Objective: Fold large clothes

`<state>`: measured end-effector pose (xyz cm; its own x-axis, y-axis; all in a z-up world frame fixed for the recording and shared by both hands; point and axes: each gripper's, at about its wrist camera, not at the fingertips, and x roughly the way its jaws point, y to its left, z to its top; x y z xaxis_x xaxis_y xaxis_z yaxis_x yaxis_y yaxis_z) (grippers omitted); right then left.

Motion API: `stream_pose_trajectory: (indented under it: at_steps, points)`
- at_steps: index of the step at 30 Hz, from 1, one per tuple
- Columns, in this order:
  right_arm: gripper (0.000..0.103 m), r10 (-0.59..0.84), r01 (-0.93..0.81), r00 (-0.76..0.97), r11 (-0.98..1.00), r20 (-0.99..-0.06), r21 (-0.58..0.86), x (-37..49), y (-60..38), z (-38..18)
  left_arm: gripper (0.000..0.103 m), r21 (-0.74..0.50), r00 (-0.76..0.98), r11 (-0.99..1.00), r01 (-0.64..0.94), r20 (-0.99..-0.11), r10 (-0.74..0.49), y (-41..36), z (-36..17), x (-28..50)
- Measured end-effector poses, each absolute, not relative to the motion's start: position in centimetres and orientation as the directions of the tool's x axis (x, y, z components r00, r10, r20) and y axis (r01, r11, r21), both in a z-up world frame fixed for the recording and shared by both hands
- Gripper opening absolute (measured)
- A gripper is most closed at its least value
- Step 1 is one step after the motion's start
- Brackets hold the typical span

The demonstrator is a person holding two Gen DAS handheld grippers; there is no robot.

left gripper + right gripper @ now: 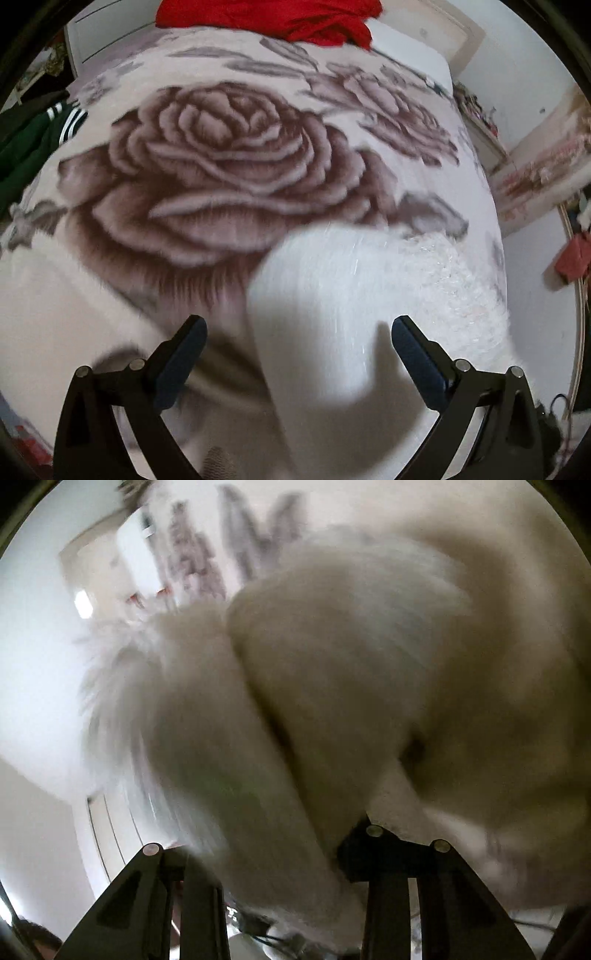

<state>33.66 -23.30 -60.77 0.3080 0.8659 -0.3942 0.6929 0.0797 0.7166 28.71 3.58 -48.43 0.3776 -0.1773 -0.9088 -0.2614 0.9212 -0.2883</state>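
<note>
Down low in the left wrist view: left gripper [299,332] spread wide, both dark fingers [417,354] apart, gripping nothing. Between and past them, a white garment [332,295], smooth sleeve-like fold in front, fluffier pile toward the right, blurred. Lying on a pale blanket [92,280] printed with a big brown rose [221,162], covering a bed. Farther back on the blanket, at the top edge, a crumpled red cloth [295,18]. Off the left edge, a dark green garment with white stripes [40,136]. Off the right edge, pale floor [532,266] with a reddish object [572,254] lying near a curved rail; too blurred to name.

Next, the right wrist view: right gripper [280,834] with its fingertips buried in white fabric, only the black arms and rivets visible at the bottom. Cannot tell how far the jaws stand apart, nor whether clamped on the cloth, though the white garment [332,686] bunches right where the fingers would meet and fills most of the view. Fuzzy white trim [122,686] hanging at the left side of the bundle, heavily smeared. Beyond it, a white wall [33,635] and a pale panel with thin vertical lines [107,827]. At the top, a strip of grey-purple flower print [192,554], blurred.
</note>
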Motion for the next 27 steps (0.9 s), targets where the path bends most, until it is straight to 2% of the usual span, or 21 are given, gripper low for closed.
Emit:
stream_pose_trajectory:
  at_steps: [4,7,9,13,15,18,21,23,27]
  points:
    - [0.057,0.85,0.712,0.056,0.334,-0.524,0.617,31.2,-23.3,-64.3,0.103,-0.258,0.287,0.934,-0.245,-0.94,-0.185,0.7,-52.7,26.3]
    - [0.058,0.821,0.657,-0.074,0.467,-0.566,0.592,31.5,-25.4,-63.9,0.103,-0.316,0.311,0.912,-0.261,-0.922,-0.231,0.0,-54.1,25.6]
    - [0.064,0.785,0.575,-0.105,0.549,-0.611,0.607,32.3,-26.9,-62.0,0.103,-0.315,0.325,0.912,-0.262,-0.919,-0.224,-0.2,-53.9,25.8]
    - [0.076,0.649,0.326,-0.076,0.734,-0.757,0.596,37.8,-29.1,-57.8,0.103,-0.311,0.337,0.912,-0.269,-0.917,-0.213,-0.5,-53.6,25.9]
    - [0.082,0.651,0.244,-0.061,0.745,-0.757,0.621,42.9,-28.5,-58.3,0.103,-0.311,0.341,0.911,-0.27,-0.916,-0.212,-0.7,-53.7,25.8]
    - [0.084,0.676,0.138,-0.115,0.737,-0.728,0.662,49.5,-26.2,-61.8,0.103,-0.308,0.346,0.911,-0.273,-0.915,-0.206,-0.7,-53.7,25.7]
    - [0.084,0.76,0.145,-0.185,0.648,-0.623,0.748,53.3,-22.2,-64.9,0.103,-0.295,0.348,0.916,-0.272,-0.918,-0.192,-0.8,-53.6,25.6]
    - [0.085,0.796,0.148,-0.182,0.602,-0.577,0.784,54.4,-20.4,-64.6,0.103,-0.283,0.351,0.919,-0.274,-0.919,-0.179,-0.9,-53.5,25.5]
    - [0.085,0.793,0.043,-0.145,0.602,-0.591,0.797,54.1,-17.8,-61.8,0.103,-0.27,0.352,0.917,-0.293,-0.922,-0.159,-0.4,-53.5,25.5]
